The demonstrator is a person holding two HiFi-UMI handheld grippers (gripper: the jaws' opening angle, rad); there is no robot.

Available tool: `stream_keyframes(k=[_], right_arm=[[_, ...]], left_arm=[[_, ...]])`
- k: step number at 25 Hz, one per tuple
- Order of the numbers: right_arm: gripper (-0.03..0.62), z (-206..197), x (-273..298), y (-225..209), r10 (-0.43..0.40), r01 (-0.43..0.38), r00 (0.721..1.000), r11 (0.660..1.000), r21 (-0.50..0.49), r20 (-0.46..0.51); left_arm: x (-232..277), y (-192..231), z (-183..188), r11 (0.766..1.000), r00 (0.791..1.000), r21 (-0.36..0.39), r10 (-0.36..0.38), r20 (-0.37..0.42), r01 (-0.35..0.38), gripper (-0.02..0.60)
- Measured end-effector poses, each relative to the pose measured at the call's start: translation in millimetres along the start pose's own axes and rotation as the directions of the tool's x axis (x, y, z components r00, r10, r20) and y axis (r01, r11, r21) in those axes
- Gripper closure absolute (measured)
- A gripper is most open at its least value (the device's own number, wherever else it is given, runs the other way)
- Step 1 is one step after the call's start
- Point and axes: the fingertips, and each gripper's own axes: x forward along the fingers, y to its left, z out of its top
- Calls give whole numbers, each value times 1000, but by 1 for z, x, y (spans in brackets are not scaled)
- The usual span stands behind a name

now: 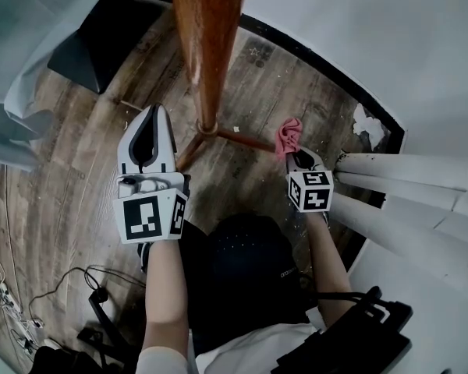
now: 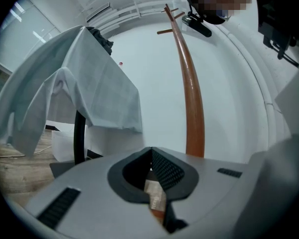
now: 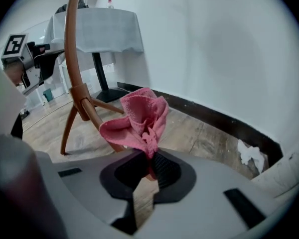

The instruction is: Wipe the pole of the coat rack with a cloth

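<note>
The brown wooden coat rack pole [image 1: 208,45] rises toward the head camera from its splayed legs [image 1: 189,148] on the wood floor. My right gripper [image 1: 295,153] is shut on a pink cloth [image 1: 288,136], held low beside a leg of the rack, right of the pole. In the right gripper view the cloth [image 3: 138,119] bunches up out of the jaws, with the pole [image 3: 70,39] to the left. My left gripper [image 1: 147,137] hangs left of the pole, jaws shut with nothing between them. In the left gripper view the pole [image 2: 191,93] stands just ahead.
A table under a white cloth [image 2: 74,78] stands on a black pedestal base [image 1: 109,41] at the left. White pipes [image 1: 409,179] lie at the right by the wall. Crumpled paper [image 3: 251,154] lies by the black skirting. Cables [image 1: 86,287] trail on the floor near my feet.
</note>
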Motion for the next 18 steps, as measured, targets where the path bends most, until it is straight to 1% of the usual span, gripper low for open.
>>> stream_keyframes(k=[3,5,7,8,10,11,13,14,15,16,18], right_arm=[[548,29,-9,14,23,-22,997,1000,-21,67],[548,49,-16,31,77,-72,989,997,-38,125],[548,70,-27,51,158,-145,968,986,-79,195],[548,79,-34,63,209,-188,951,976,-109,228],[548,91,-48,90,325,-281,906,941,-189,270],[548,93,-54,105,387,-328,881,915,-236,273],[548,91,-61,134,491,-408,837,853,-325,240],[548,87,-61,146,526,-434,824,826,-360,212],[548,83,-59,157,547,-450,817,804,-389,184],[548,80,-55,166,557,-458,814,788,-411,162],[548,77,-46,179,563,-463,815,775,-430,138]], left_arm=[[-1,4,2,1000,1000,-21,10,12,-10,568],[-3,8,3,999,1000,-29,22,15,-22,568],[-5,12,4,999,999,-41,34,15,-34,568],[-5,14,4,998,999,-45,40,16,-39,568],[-8,18,5,997,999,-51,52,17,-51,568],[-9,20,5,997,998,-55,58,16,-57,568],[-12,24,5,995,998,-70,65,14,-64,568],[-13,25,5,995,998,-76,66,13,-65,568],[-14,25,6,995,998,-79,65,13,-64,568],[-16,26,7,995,998,-78,65,13,-64,568],[-18,28,8,995,998,-73,67,11,-66,568]])
